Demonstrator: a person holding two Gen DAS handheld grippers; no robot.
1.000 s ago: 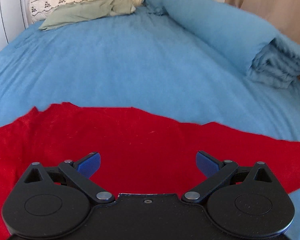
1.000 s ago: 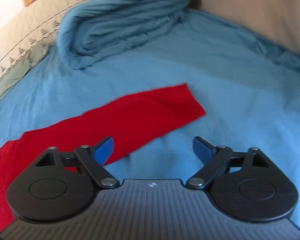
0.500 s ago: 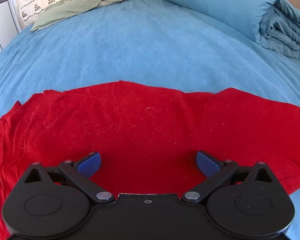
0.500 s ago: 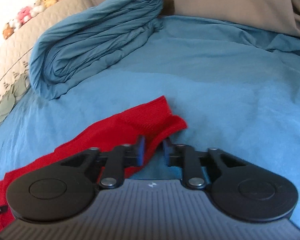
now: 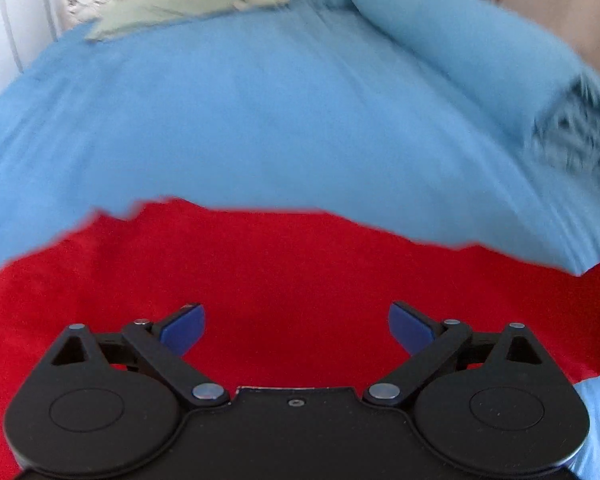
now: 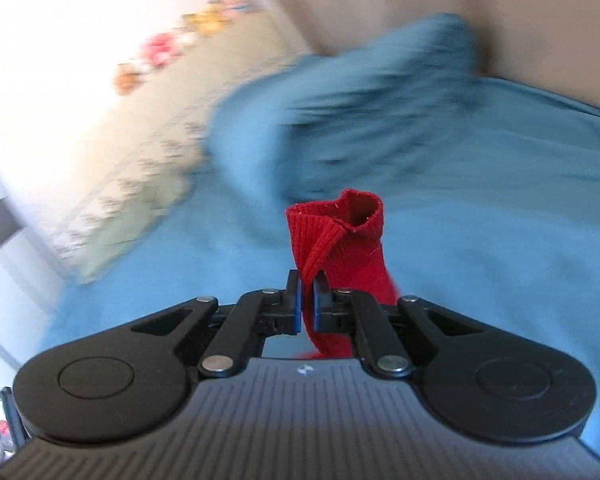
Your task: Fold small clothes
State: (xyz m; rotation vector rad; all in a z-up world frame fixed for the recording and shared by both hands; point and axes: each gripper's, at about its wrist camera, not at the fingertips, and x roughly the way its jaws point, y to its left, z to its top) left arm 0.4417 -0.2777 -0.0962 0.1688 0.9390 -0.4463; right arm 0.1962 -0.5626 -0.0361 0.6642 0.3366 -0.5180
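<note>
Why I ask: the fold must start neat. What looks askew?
The red garment's cuff is bunched and curled where the right gripper pinches it. The left gripper hangs open over the garment.

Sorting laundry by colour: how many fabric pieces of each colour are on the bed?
Red: 1, the red garment, its cuff in the right gripper
Blue: 2, the bed sheet and rolled duvet
Pale green: 1, the green cloth
Total: 4
</note>
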